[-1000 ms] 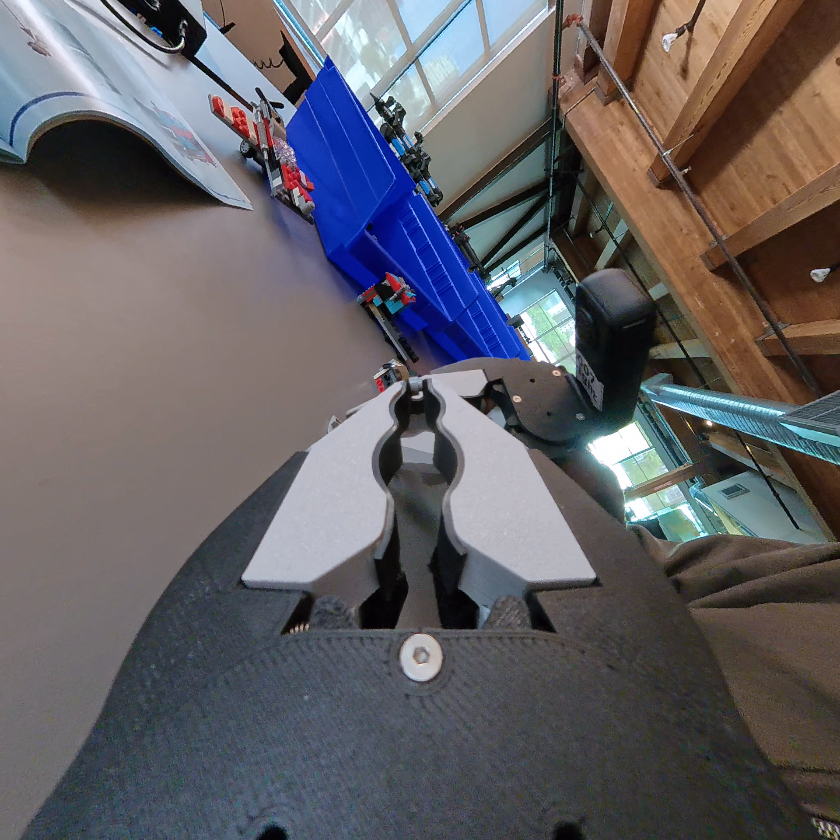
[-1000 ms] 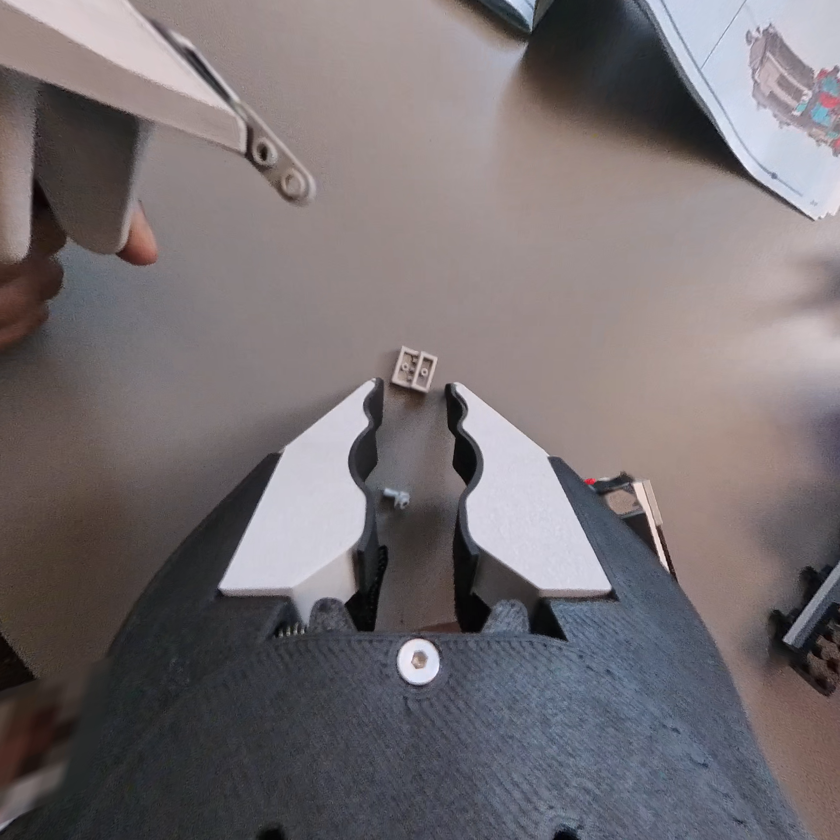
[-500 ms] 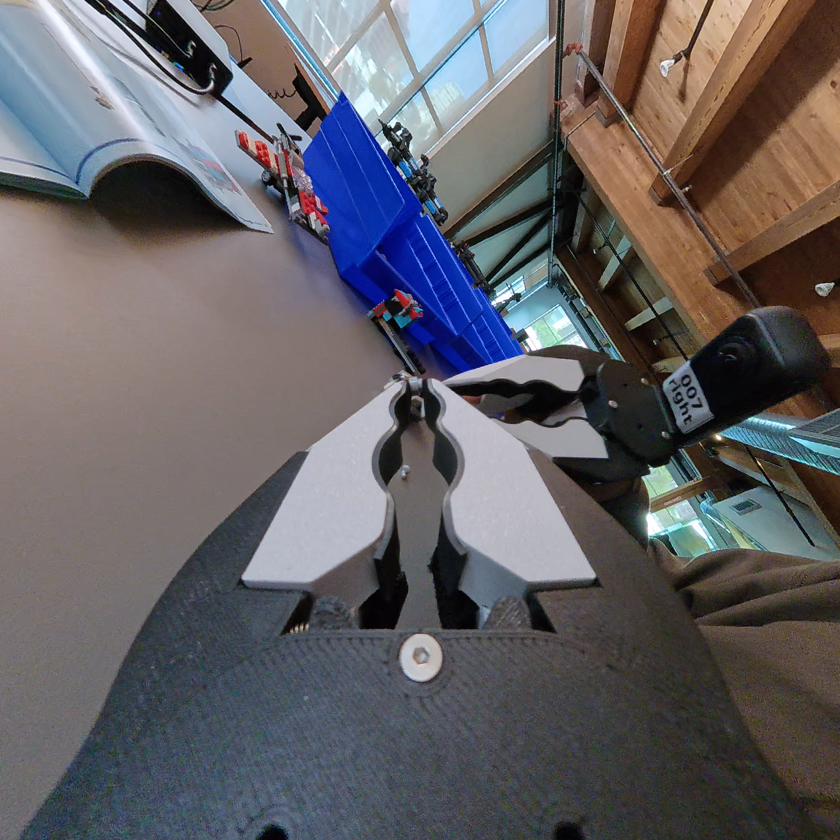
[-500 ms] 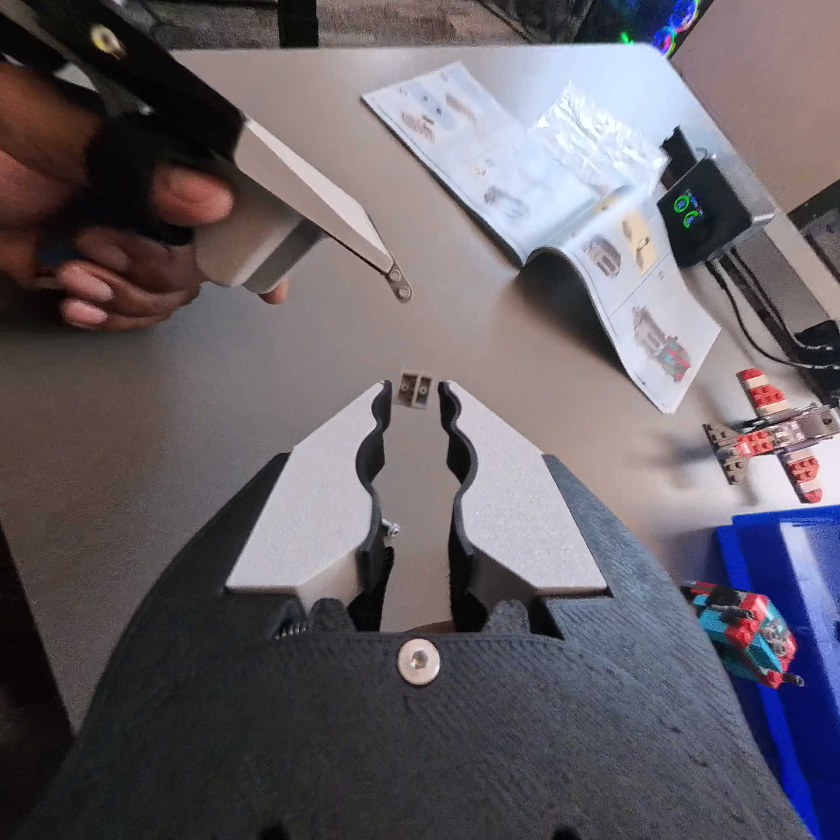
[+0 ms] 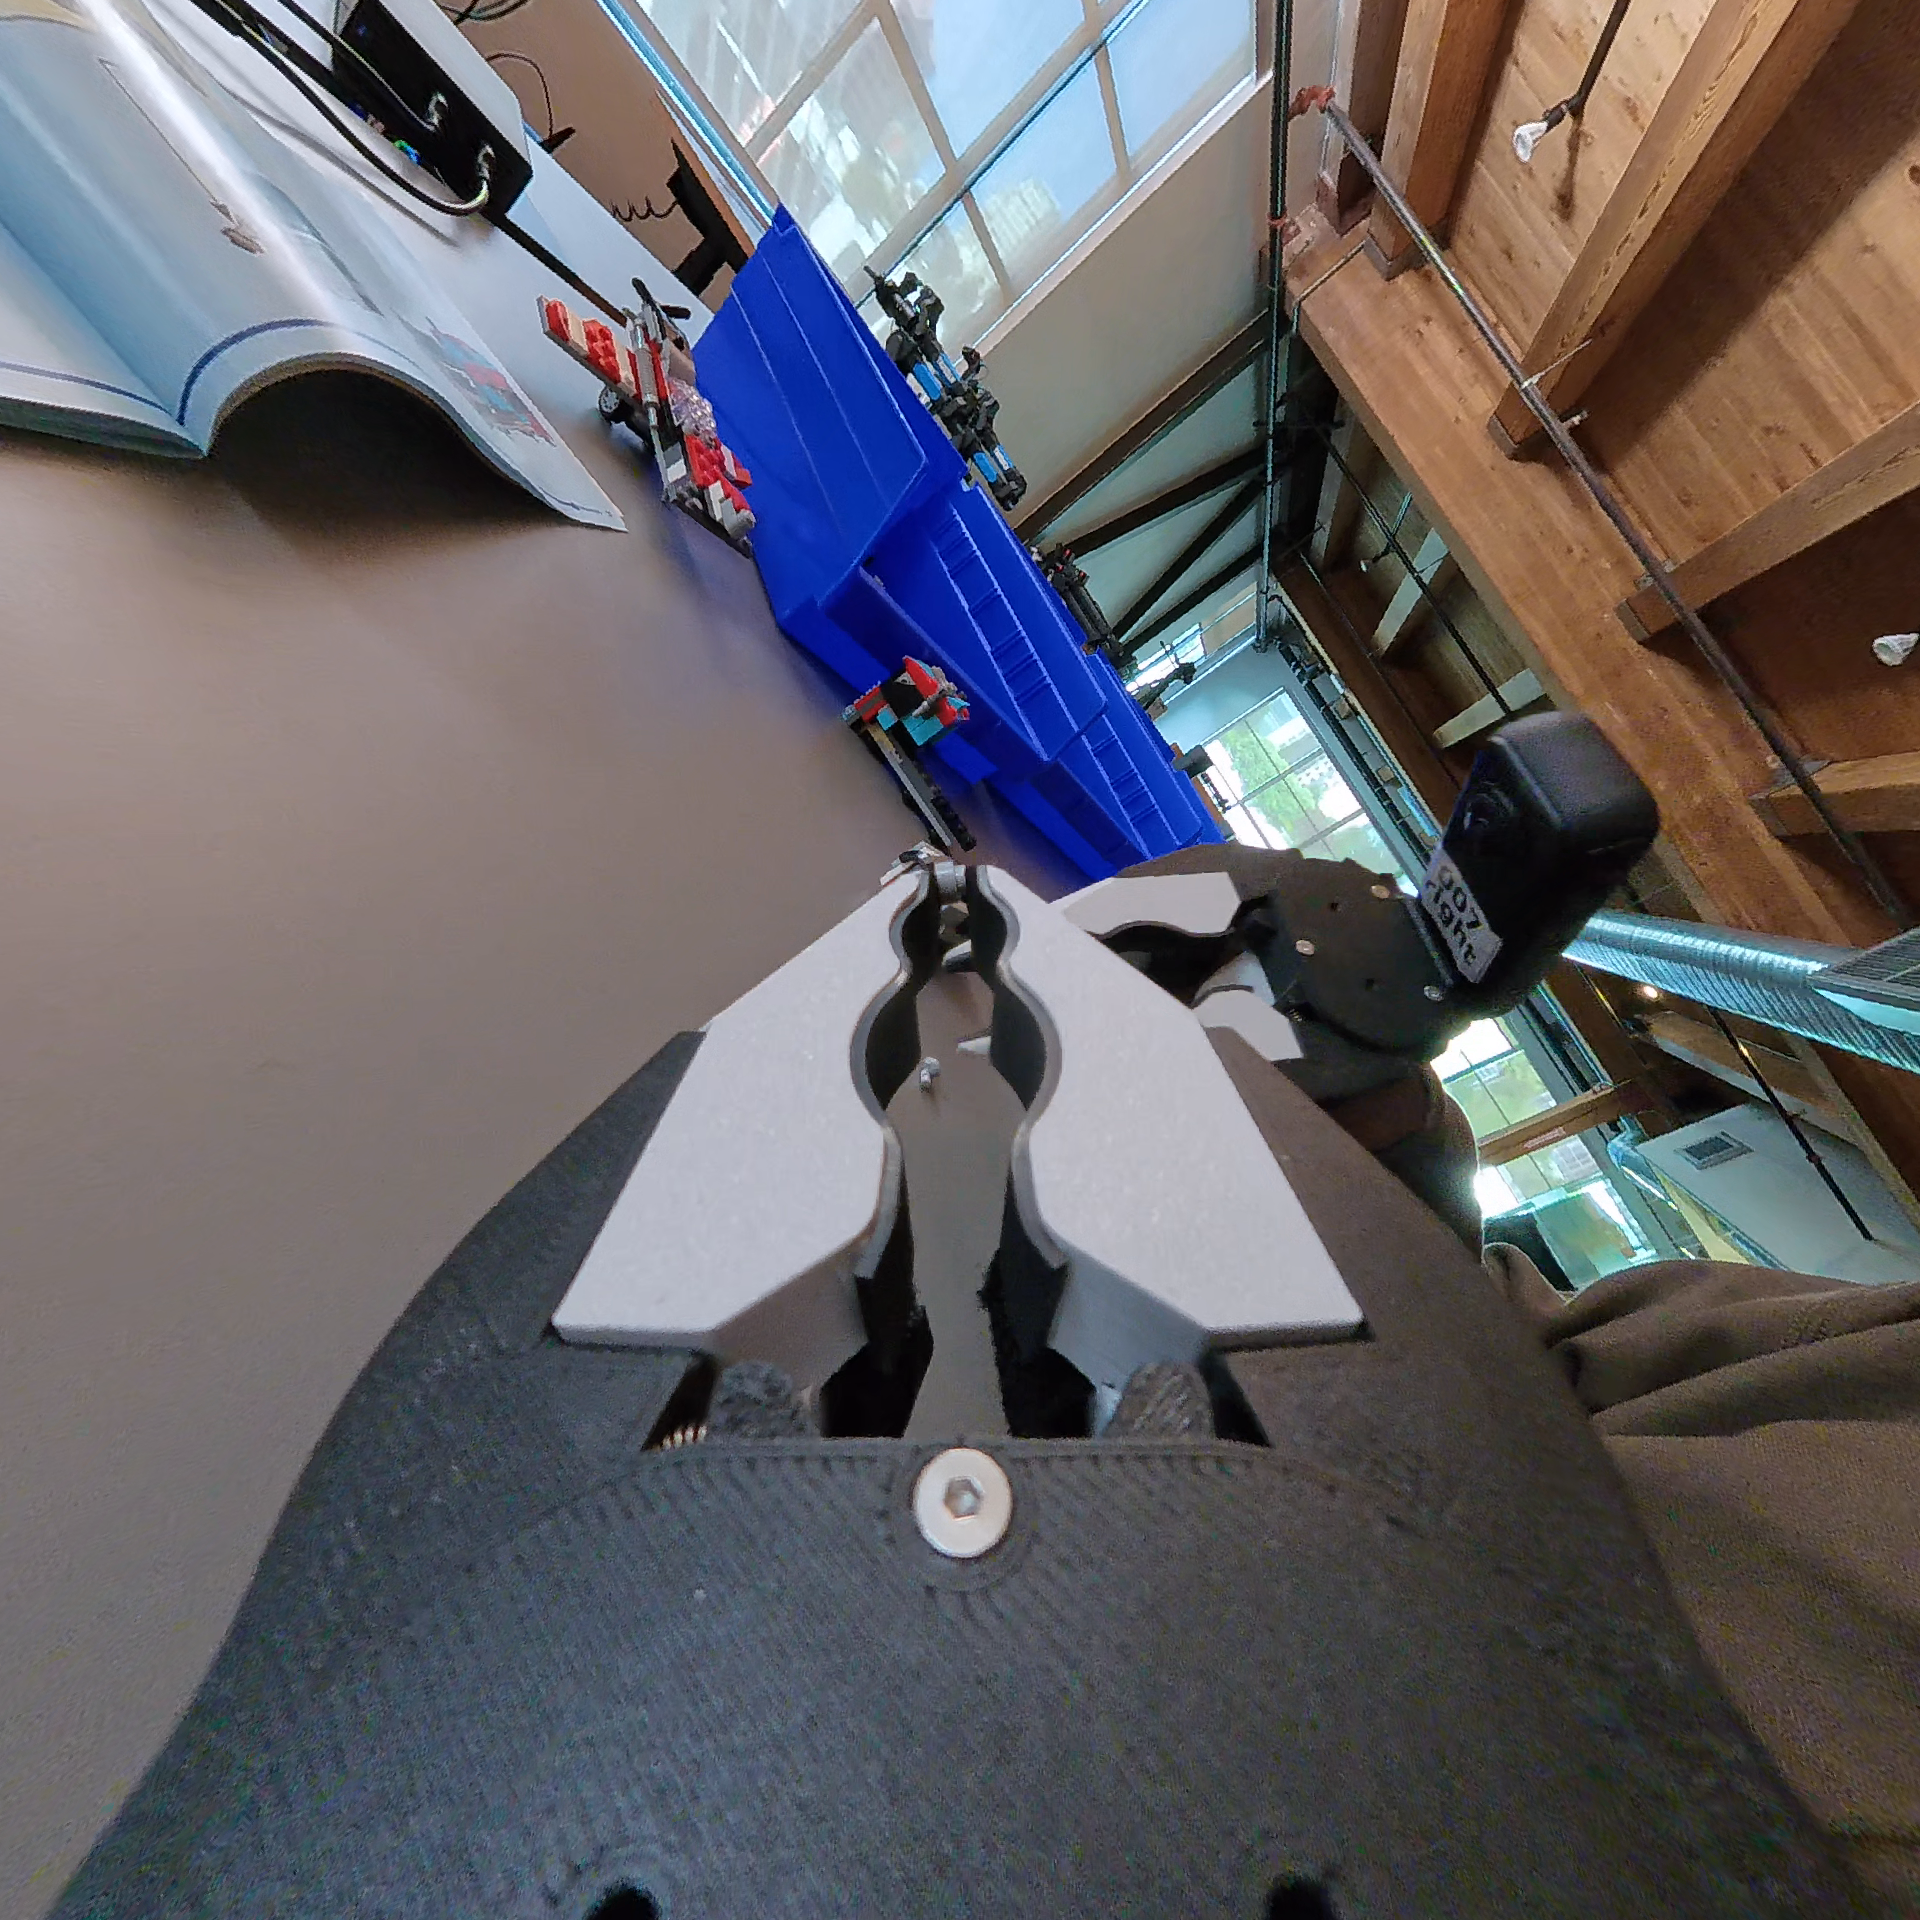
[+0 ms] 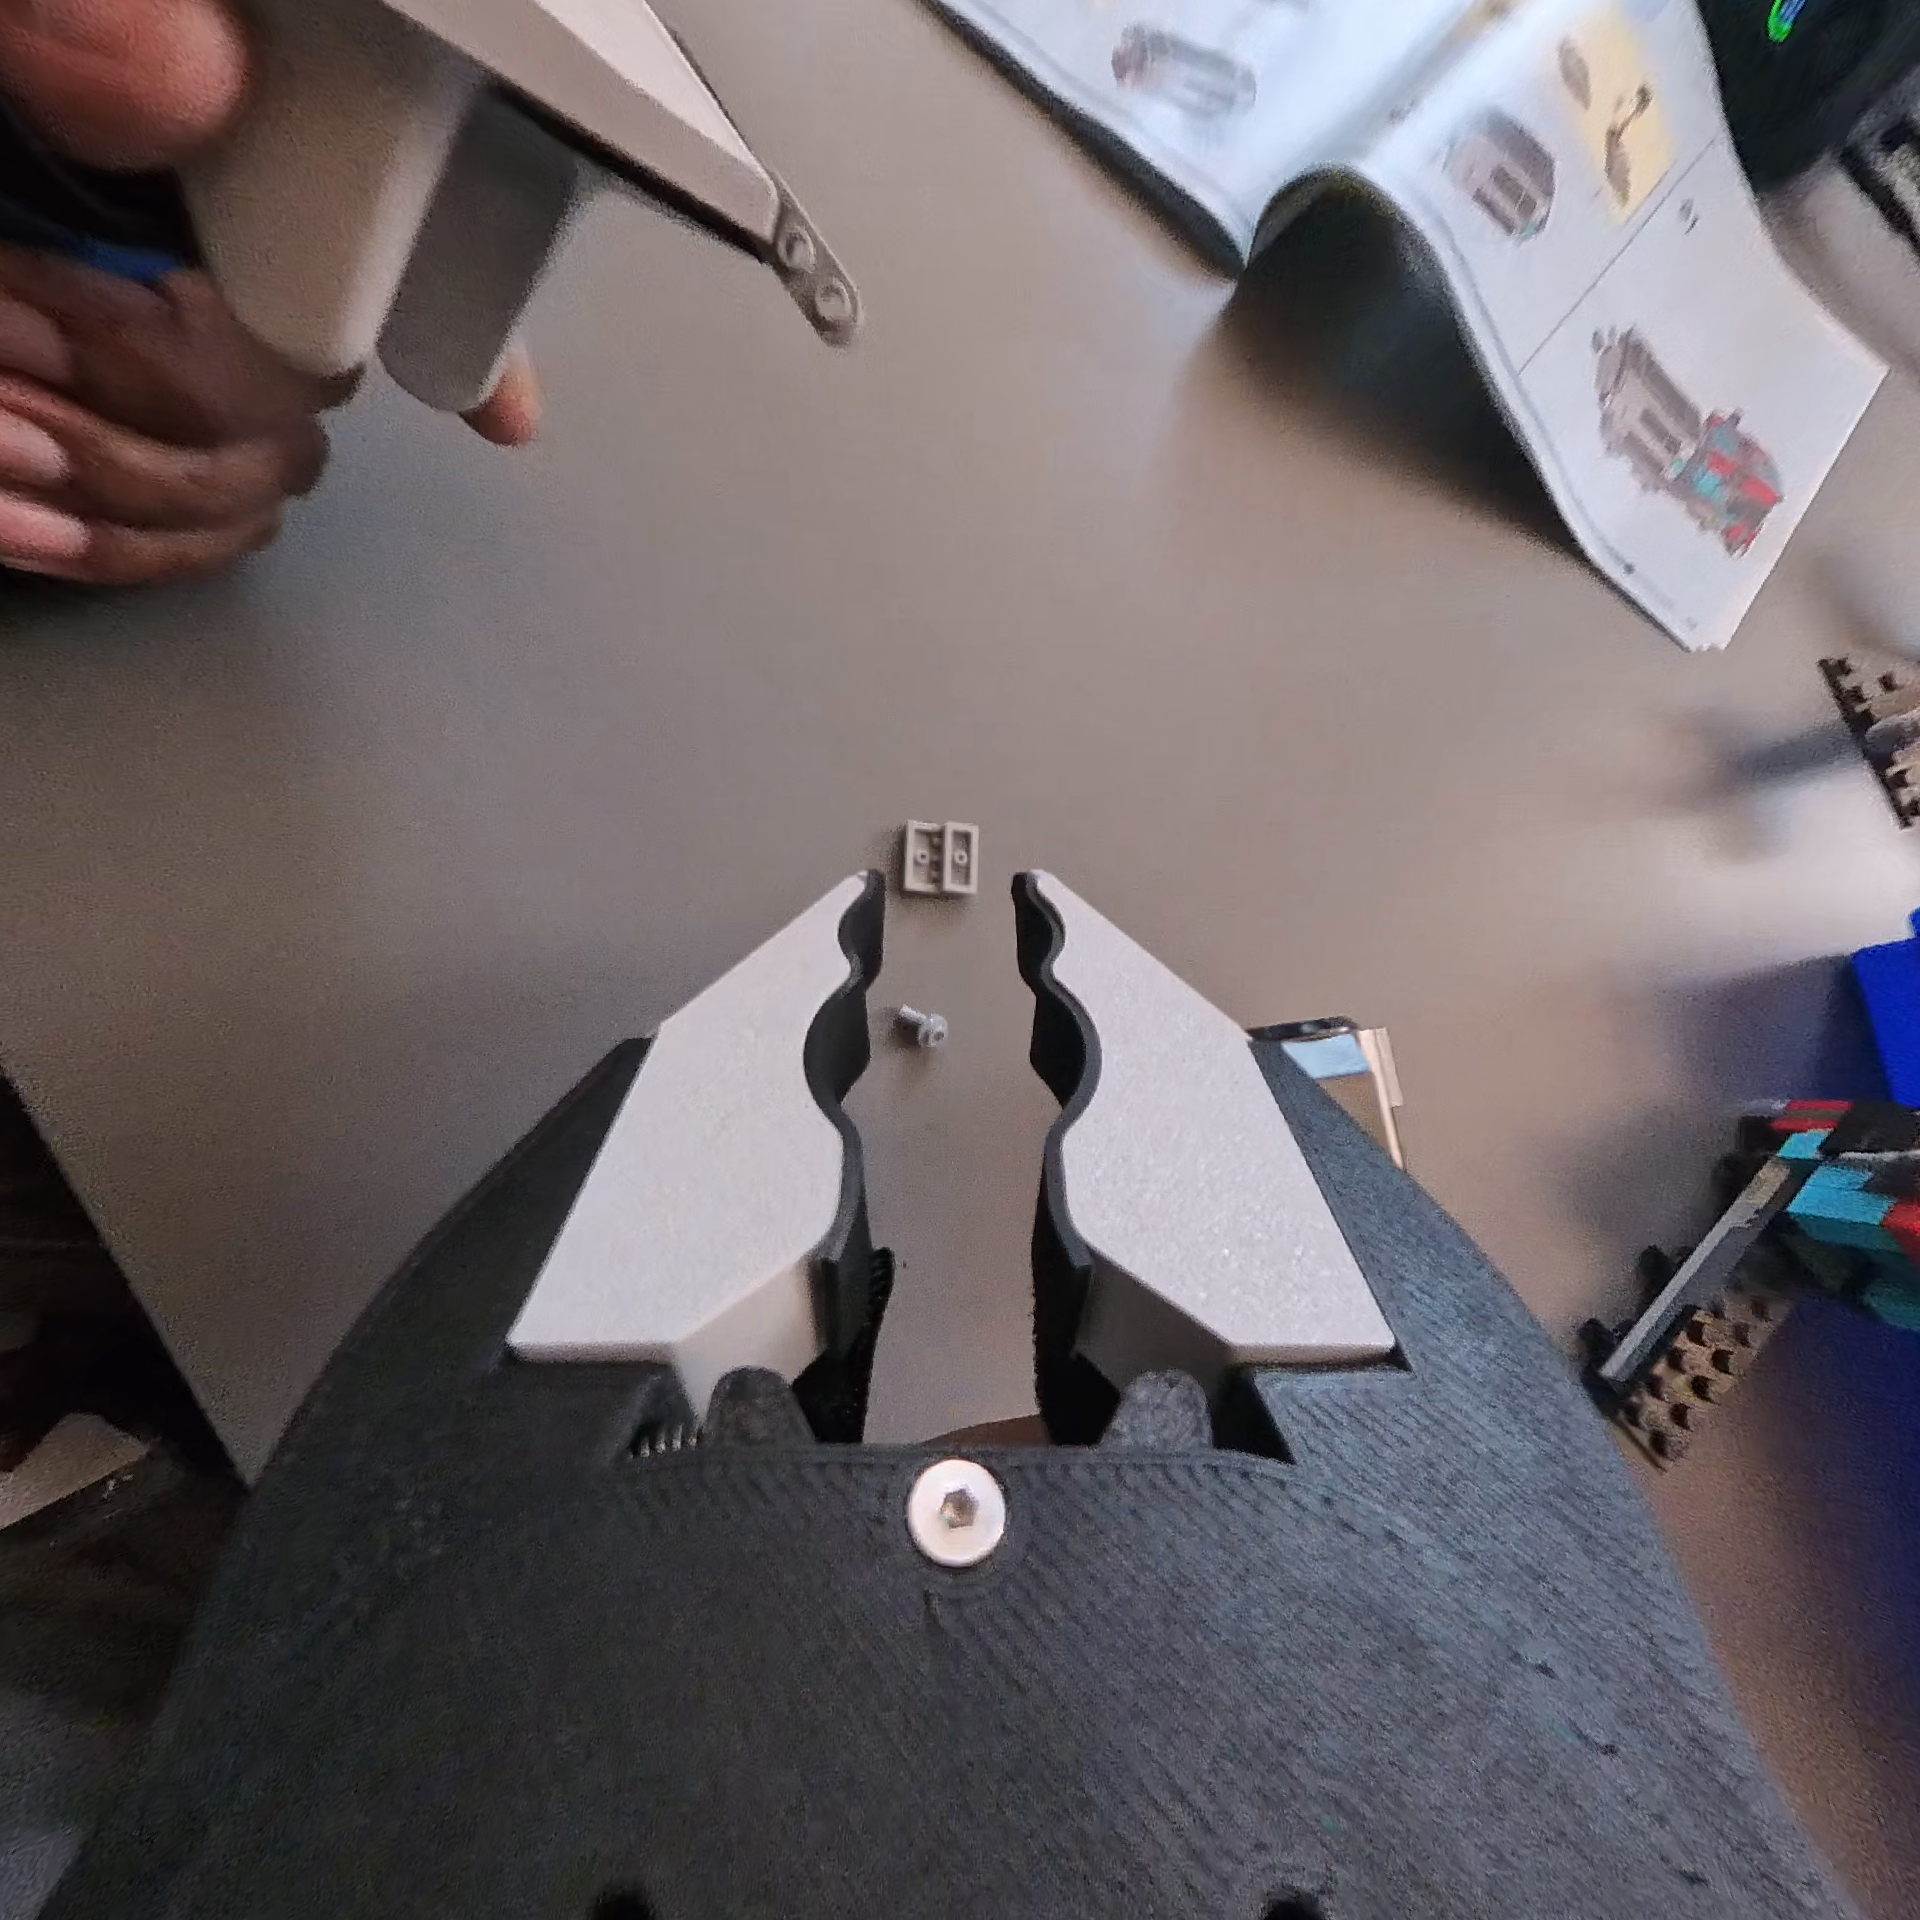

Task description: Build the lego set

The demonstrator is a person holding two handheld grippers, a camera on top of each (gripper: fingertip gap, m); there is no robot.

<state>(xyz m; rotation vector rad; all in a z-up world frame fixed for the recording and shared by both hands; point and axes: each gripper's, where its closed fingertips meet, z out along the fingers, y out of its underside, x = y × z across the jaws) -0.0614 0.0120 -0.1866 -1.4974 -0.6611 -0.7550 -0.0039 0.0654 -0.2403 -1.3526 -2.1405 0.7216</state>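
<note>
A smooth, matt finish is shown by the brown table. Small grey plastic pieces are seen on it. Paper with a slight sheen is seen in the open booklet; the bins are glossy blue plastic.

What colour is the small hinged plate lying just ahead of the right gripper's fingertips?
Light grey hinged plate, clearest in the right wrist view.

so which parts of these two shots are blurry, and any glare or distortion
Right wrist view: motion blur smears the booklet, the hand and the brick model at the edges; the small grey plate stays sharp. Left wrist view: sharp, fisheye-bent, with bright windows blown out.
</note>
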